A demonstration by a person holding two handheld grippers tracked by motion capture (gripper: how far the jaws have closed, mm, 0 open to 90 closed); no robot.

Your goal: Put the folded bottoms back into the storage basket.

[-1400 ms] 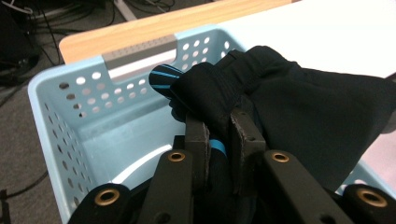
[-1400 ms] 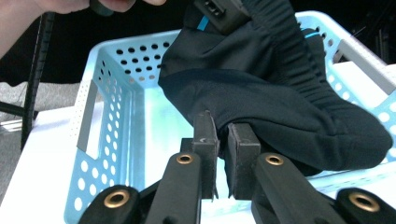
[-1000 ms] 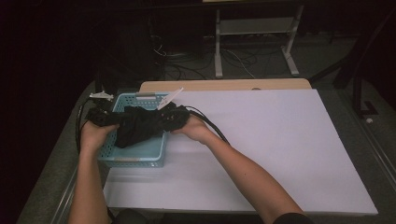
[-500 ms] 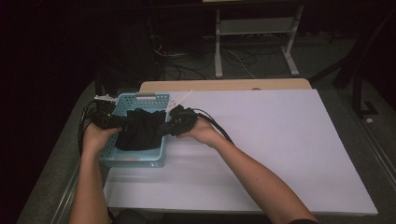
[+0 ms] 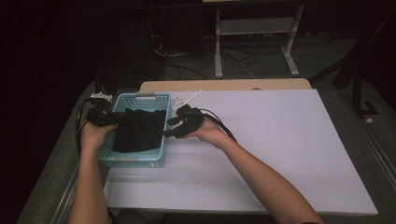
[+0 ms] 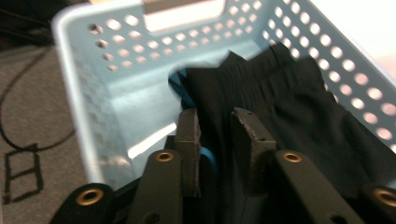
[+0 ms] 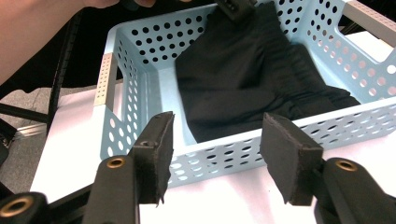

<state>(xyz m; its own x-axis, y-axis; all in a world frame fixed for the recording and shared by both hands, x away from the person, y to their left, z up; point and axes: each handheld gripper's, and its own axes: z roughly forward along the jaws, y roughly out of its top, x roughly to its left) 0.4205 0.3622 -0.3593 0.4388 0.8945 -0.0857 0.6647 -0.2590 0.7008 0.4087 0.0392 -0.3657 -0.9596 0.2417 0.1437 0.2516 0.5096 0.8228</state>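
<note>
Finding no readable text, label, brand, number or sign anywhere in these pictures. Looking over the light blue basket (image 5: pixel 135 156), seeing only rows of round holes and a plain pale grip at the rim, without letters. Looking over the black cloth (image 7: pixel 252 79), showing only ribbed fabric, no tag or print. Checking the white table (image 5: pixel 280 154): carrying no writing or marks.

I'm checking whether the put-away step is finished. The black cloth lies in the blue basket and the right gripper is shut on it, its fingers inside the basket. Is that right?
Not quite. The black cloth does lie in the blue basket, but the right gripper is open and outside the basket, over the white table, with nothing between its fingers, as the right gripper view shows.
</note>
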